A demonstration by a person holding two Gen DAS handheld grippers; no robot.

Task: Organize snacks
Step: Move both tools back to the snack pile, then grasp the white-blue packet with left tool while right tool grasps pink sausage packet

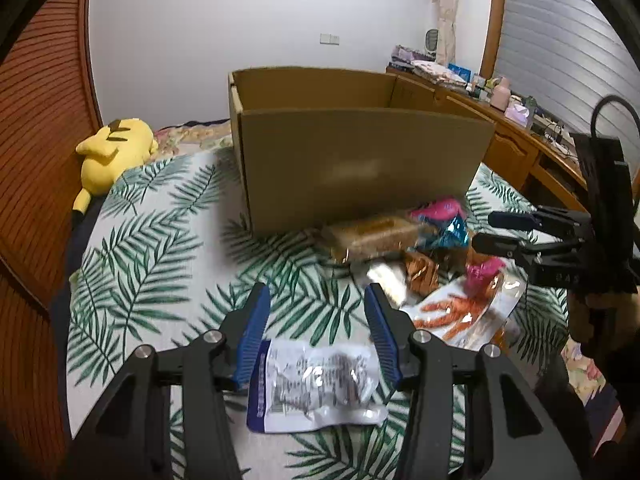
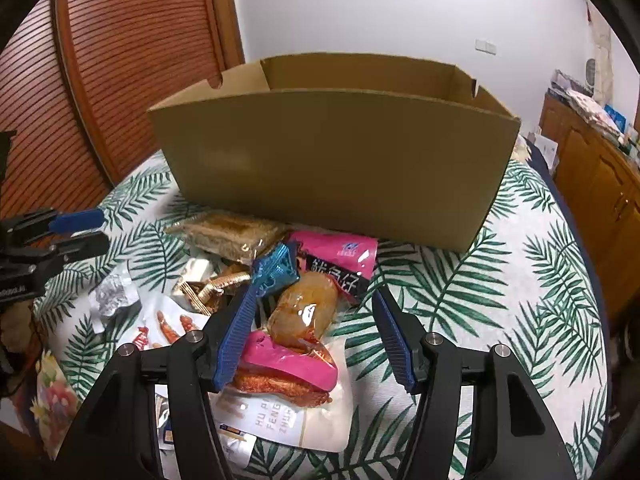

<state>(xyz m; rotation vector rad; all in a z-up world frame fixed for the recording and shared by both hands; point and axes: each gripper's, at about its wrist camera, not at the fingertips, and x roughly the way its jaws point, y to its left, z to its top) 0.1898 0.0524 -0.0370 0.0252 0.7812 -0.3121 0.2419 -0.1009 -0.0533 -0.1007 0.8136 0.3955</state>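
- Hovering over a leaf-print bedspread [image 1: 160, 216], the left gripper [image 1: 316, 300] stands half open with a white and blue foil snack packet [image 1: 316, 384] lying between its blue pads, which do not visibly press it.
- The right gripper [image 2: 314, 300] gapes empty above a pink-topped clear pouch of browned meat [image 2: 296, 344].
- Both packets lie in front of the open brown cardboard box [image 2: 332, 168], which looks empty as far as can be seen.
- Risk: slick foil may slide out of a shallow pinch; the right gripper's left finger could snag the blue foil packet [image 2: 276, 268] nearby.
- The box's tall near wall demands a high lift; bedspread left of the pile is free.
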